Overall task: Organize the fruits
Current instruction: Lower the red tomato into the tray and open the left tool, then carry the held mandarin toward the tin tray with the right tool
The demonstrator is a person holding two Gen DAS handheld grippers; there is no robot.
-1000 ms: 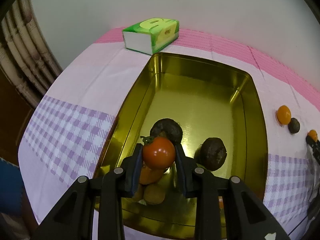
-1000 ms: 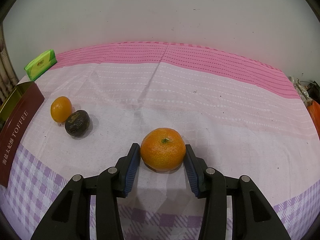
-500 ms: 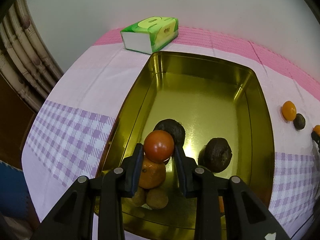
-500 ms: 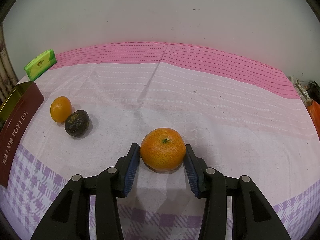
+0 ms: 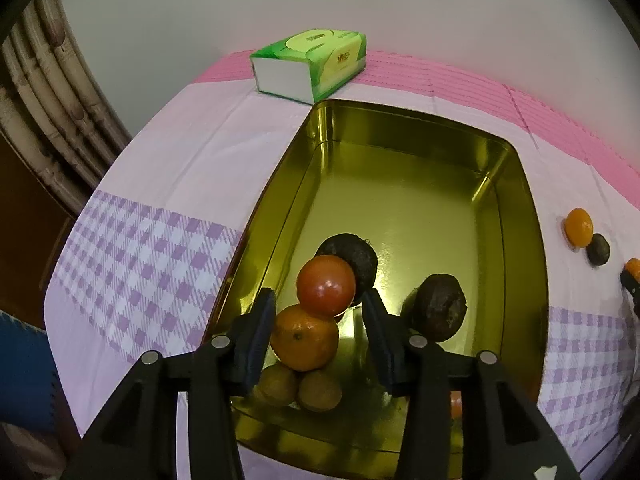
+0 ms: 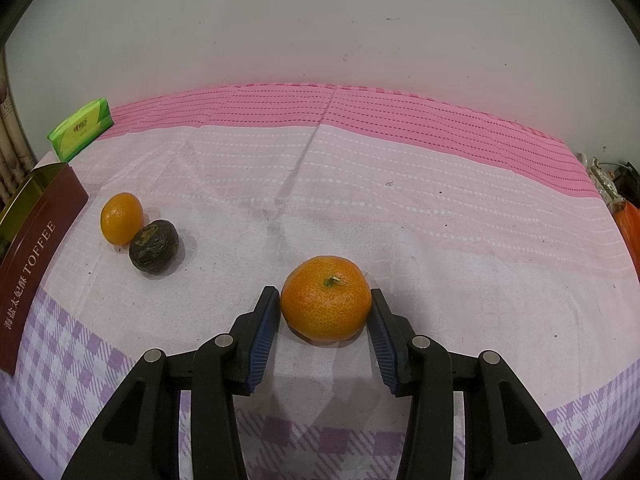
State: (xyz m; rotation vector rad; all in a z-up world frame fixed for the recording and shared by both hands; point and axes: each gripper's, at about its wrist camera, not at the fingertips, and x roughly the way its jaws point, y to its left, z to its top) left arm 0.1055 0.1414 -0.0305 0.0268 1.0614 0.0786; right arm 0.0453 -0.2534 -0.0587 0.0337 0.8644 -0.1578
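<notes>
Six fruits sit inside the gold tin [image 5: 516, 184] already, as far as the left wrist view shows: a red tomato [image 5: 326, 285], a mandarin [image 5: 304, 338] under it at 6 o'clock, two small yellowish citrus [image 5: 298, 388] near the tin's front wall, and two dark wrinkled fruits [image 5: 438, 306], one behind the tomato at 1 o'clock, one off to 3 o'clock. The left gripper [image 5: 320, 320] hangs over the tin w/ jaws apart; the tomato rests free on the pile, a gap showing on each side, so that drop looks done.

Three fruits are left on the tablecloth [image 6: 400, 200]. The right gripper [image 6: 324, 320] brackets a large mandarin [image 6: 326, 298], stem up, still on the cloth: the right pad seems to touch the peel, the left shows a thin gap, so the tongs are spread and not clamped yet. A small orange citrus [image 6: 121, 218] and a dark wrinkled fruit [image 6: 154, 246] lie touching each other at 10 o'clock from it, just beside the tin's side wall. Judged approx two thirds done.

Writing: the tin's maroon side panel [image 6: 36, 264] reads "TOFFEE" in caps w/ a line of Chinese characters alongside, too small to read surely. A green tissue pack [image 6: 82, 128] at far 10 o'clock carries a logo, illegible.
</notes>
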